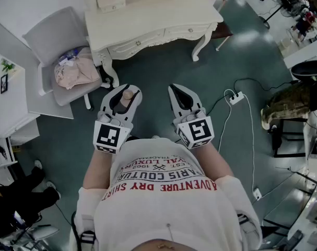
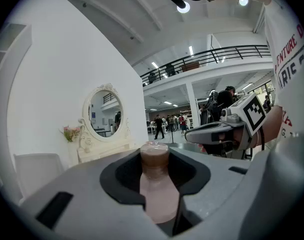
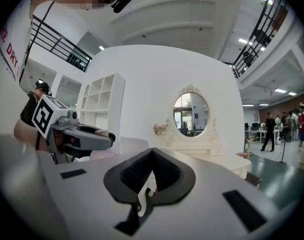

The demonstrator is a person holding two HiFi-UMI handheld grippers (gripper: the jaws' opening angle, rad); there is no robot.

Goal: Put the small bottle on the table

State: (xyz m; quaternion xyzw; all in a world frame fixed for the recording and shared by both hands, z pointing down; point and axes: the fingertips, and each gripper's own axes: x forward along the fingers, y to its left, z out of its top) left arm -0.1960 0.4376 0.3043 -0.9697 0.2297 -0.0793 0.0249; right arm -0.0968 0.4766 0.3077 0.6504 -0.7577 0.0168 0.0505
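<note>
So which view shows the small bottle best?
The left gripper view: the small bottle stands front and centre, clamped in the left gripper, cap and body visible. The head view shows only its top between the jaws; the right gripper view barely a sliver.

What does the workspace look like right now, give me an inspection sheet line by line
Surface: cream dressing table ahead, flowers at its back.
Job's things: small bottle not on the table yet, cap pointing forward.
Clutter: pink cloth on the grey chair.
Grippers: left tongs shut on the small bottle; right tongs shut, empty.
Cables: white power strip and cords on the floor.
Surroundings: oval mirror, white shelves, people far off.
</note>
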